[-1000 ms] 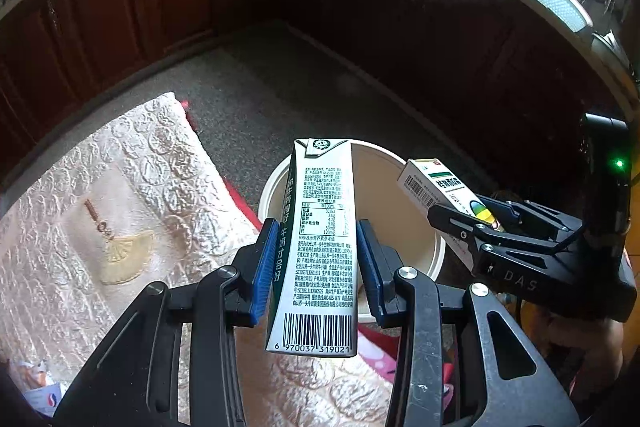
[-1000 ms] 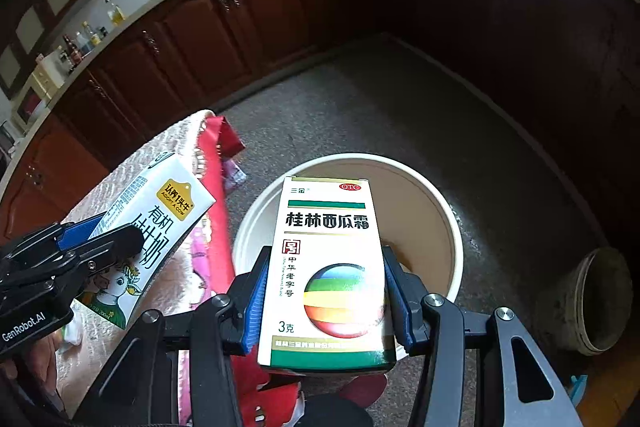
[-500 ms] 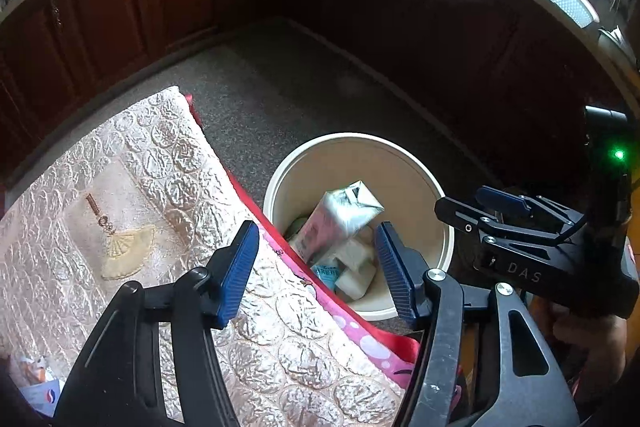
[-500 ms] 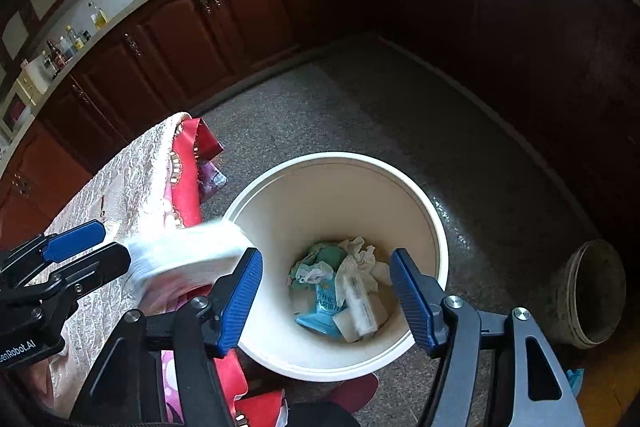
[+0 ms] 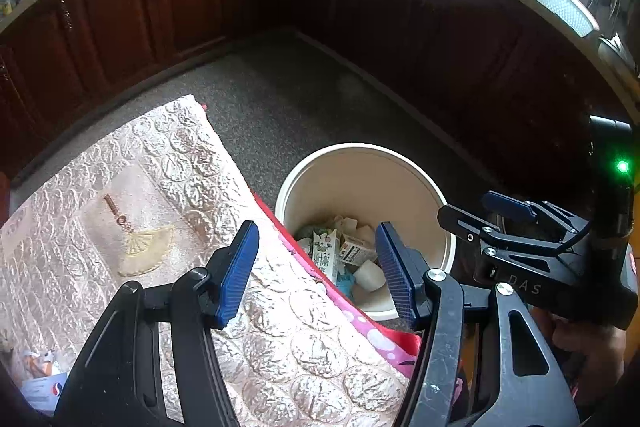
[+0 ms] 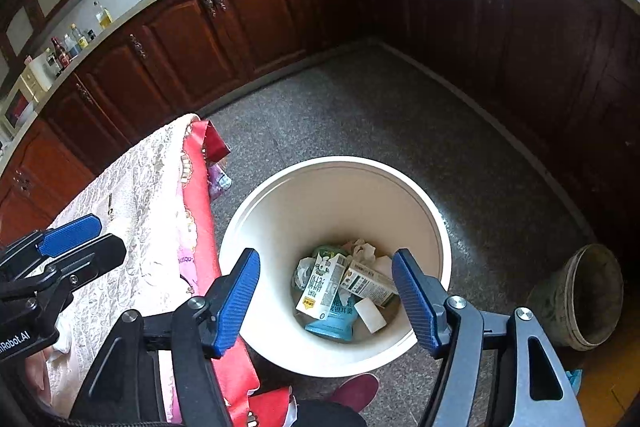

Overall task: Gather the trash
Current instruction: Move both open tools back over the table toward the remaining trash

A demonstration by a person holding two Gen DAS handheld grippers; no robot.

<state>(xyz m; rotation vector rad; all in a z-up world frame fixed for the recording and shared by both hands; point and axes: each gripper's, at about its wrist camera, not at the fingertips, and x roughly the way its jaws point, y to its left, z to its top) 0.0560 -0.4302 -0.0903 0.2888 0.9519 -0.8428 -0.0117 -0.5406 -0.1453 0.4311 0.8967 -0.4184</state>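
Observation:
A white bin (image 5: 360, 149) (image 6: 340, 161) stands on the floor beside the table. Inside it, on crumpled paper and a blue pouch, lie a milk carton (image 6: 322, 283) (image 5: 322, 253) and a small medicine box (image 6: 366, 283) (image 5: 354, 249). My left gripper (image 5: 316, 271) hangs open over the table edge and the bin's near rim, with nothing between its blue pads. Over the bin's mouth my right gripper (image 6: 326, 301) is empty too, its jaws still opening. Each gripper shows at the edge of the other's view, at the far right in the left wrist view (image 5: 480, 219) and at the far left in the right wrist view (image 6: 68, 243).
The table wears a cream embossed cloth (image 5: 160, 187) over a red one (image 6: 200, 227). Some wrappers (image 5: 40, 379) lie at its near left corner. Dark wooden cabinets (image 6: 240, 27) ring the speckled floor. A worn pail (image 6: 580, 299) stands right of the bin, and a red shoe (image 6: 356, 389) is near its base.
Both grippers have opened. The milk carton left the left one and the medicine box left the right one. Both items dropped into the bin and now lie there.

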